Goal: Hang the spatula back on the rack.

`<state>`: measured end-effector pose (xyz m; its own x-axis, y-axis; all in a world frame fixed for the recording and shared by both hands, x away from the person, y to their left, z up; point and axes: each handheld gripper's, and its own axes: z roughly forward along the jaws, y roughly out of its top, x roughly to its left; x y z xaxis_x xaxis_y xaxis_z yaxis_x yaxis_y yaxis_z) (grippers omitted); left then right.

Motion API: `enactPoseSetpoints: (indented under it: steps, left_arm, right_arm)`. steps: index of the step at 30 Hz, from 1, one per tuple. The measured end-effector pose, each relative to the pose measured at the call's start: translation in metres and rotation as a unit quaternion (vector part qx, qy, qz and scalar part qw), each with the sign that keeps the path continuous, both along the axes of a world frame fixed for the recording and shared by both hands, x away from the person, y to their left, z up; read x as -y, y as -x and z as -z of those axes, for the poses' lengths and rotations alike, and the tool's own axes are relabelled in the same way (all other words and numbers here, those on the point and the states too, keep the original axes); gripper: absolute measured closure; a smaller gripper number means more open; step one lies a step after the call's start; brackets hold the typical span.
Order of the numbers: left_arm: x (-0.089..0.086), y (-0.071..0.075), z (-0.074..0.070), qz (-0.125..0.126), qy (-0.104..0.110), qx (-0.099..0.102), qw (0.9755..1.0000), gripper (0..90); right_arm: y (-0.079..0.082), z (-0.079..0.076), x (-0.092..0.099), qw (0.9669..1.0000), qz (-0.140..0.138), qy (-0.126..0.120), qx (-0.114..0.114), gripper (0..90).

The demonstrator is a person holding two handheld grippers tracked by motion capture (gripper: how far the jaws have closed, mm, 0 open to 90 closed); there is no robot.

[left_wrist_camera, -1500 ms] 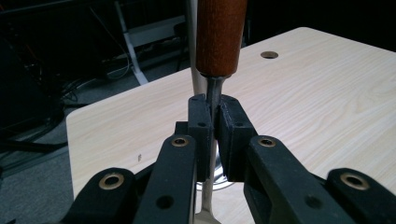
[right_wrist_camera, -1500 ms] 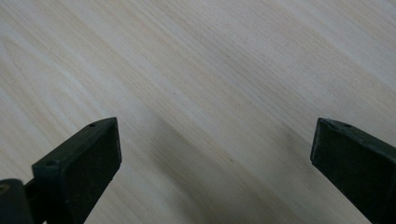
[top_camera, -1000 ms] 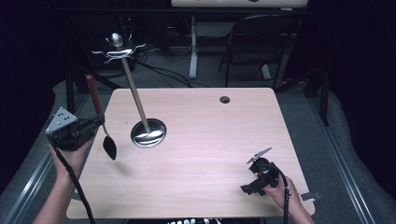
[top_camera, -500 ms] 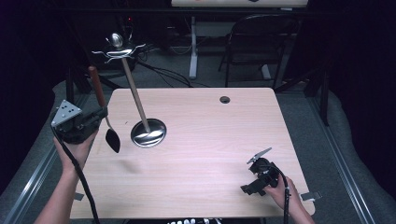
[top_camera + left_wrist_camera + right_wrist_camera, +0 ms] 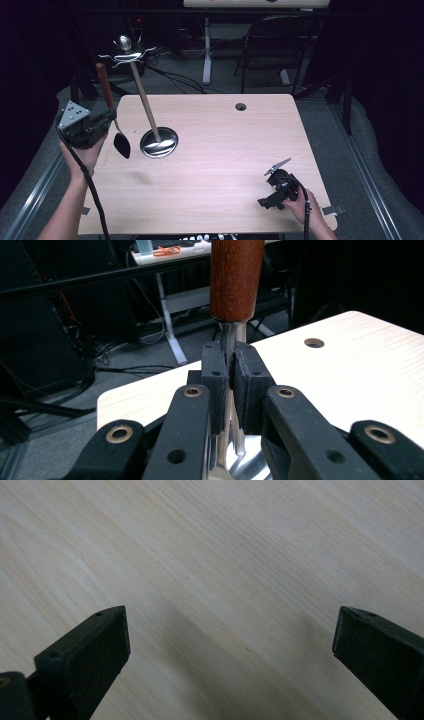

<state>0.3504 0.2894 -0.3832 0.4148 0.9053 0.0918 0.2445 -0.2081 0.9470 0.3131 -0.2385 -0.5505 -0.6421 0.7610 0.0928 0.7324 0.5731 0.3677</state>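
1. My left gripper (image 5: 102,121) is clamped on the spoon (image 5: 114,120), pads pinching the metal neck just below the brown wooden handle (image 5: 236,277). Grip looks centred in the left gripper view.
2. Spoon is in the air at the table's (image 5: 220,130) left edge, handle up and tilted away, dark bowl (image 5: 122,145) hanging down just beside the stand's round metal base (image 5: 159,142). Can't tell if the bowl clears the tabletop or grazes it.
3. The stand (image 5: 144,102) sits upright on the left part of the table, hook arms (image 5: 127,54) at the top. Nothing hangs on them.
4. My right gripper (image 5: 276,187) rests near the front right corner, jaws wide apart, holding nothing; its own view looks straight at bare wood (image 5: 220,580).
5. Status, my read: pickup done, spoon secured. Left to do: lift higher, bring the handle end to a hook and hang it. I can't make out a hanging hole on the handle.
6. Roughly halfway; the precise part is ahead.
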Motion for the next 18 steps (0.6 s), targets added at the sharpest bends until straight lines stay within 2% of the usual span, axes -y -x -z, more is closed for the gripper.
enactPoseSetpoints:
  steps: [11,13,14,18]
  left_arm:
    - [0.008,-0.004,-0.005,-0.006,-0.011,-0.006,0.9999,84.8]
    - [0.011,-0.006,-0.006,-0.009,-0.015,-0.011,0.9998,84.8]
    - [0.012,-0.006,-0.005,-0.011,-0.015,-0.012,0.9998,84.8]
    - [0.014,-0.007,-0.005,-0.014,-0.02,-0.014,0.9996,84.8]
  right_arm:
    - [-0.001,-0.001,0.001,1.0,-0.005,0.004,-0.004,1.5]
    - [-0.001,-0.001,0.001,1.0,-0.005,0.003,-0.003,1.6]
    - [0.0,0.0,0.0,1.0,-0.001,-0.006,-0.002,1.6]
    - [0.0,0.0,0.0,1.0,-0.001,-0.006,-0.002,1.6]
